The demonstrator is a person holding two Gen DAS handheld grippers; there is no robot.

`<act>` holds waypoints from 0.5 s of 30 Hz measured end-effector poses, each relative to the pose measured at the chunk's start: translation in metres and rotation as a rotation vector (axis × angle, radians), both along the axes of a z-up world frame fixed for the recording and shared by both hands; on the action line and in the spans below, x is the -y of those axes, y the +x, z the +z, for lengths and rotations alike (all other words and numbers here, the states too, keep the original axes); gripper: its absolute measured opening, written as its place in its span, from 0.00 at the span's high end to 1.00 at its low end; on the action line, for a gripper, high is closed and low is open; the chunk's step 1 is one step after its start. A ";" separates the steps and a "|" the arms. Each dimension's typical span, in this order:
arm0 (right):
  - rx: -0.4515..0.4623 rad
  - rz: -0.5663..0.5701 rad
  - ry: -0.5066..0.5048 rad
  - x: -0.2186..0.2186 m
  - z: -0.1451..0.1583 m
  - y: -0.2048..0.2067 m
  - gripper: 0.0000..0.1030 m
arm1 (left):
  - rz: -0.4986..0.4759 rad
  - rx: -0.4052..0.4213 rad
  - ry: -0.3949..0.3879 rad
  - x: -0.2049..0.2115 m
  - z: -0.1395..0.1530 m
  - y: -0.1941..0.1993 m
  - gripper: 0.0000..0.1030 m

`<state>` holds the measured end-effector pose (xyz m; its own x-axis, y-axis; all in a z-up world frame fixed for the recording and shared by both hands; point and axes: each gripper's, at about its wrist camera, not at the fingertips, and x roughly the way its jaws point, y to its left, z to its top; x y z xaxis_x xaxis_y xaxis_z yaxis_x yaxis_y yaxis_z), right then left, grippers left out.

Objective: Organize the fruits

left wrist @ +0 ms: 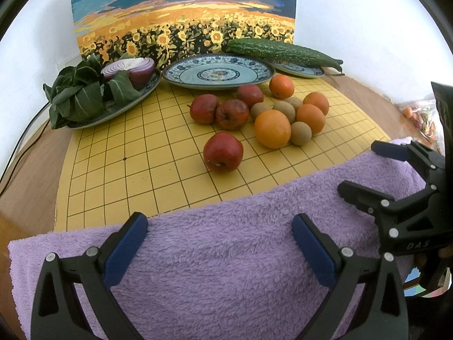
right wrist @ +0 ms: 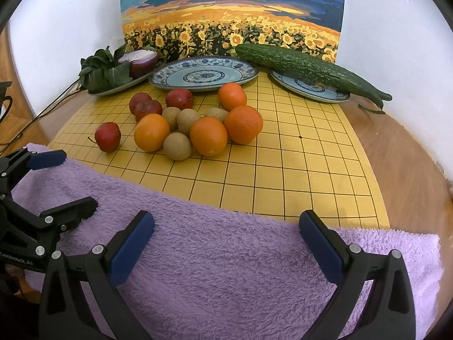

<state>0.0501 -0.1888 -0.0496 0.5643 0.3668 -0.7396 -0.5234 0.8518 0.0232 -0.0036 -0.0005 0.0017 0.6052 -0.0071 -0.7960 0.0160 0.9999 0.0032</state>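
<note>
I am holding my left hand-held gripper (left wrist: pixel 220 243) and my right hand-held gripper (right wrist: pixel 226 240) with fingers spread wide and nothing between them, both hovering over the purple towel (left wrist: pixel 226 255) at the near edge of the counter (right wrist: pixel 396 155). Beyond it, on the yellow grid board (right wrist: pixel 283 164), red apples (left wrist: pixel 223 152), oranges (right wrist: pixel 208 136) and small brown fruits (right wrist: pixel 177 146) are lying clustered together. The empty patterned plate (right wrist: pixel 203 75) is sitting just behind them, between a plate of greens and onion (left wrist: pixel 85 96) at far left and a cucumber (right wrist: pixel 308 69) on a plate at far right.
</note>
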 end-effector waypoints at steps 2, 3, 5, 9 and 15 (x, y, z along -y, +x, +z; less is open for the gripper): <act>0.001 -0.001 -0.001 0.000 0.000 0.000 0.00 | 0.000 0.000 0.000 0.000 0.000 0.000 0.00; 0.001 -0.003 -0.001 0.000 0.000 0.000 0.00 | 0.000 0.000 -0.001 0.000 0.000 0.000 0.00; 0.001 -0.004 -0.001 0.000 0.000 0.000 0.00 | 0.000 0.001 0.000 0.000 0.000 0.000 0.00; 0.004 -0.007 -0.003 0.000 0.000 -0.001 0.00 | 0.001 0.002 0.003 0.002 0.000 0.001 0.00; 0.004 -0.008 -0.004 0.000 0.000 -0.001 0.00 | 0.001 0.003 0.002 0.002 0.001 0.001 0.00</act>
<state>0.0490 -0.1884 -0.0492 0.5702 0.3594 -0.7387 -0.5170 0.8558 0.0174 -0.0024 -0.0029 0.0025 0.6072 -0.0052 -0.7945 0.0149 0.9999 0.0049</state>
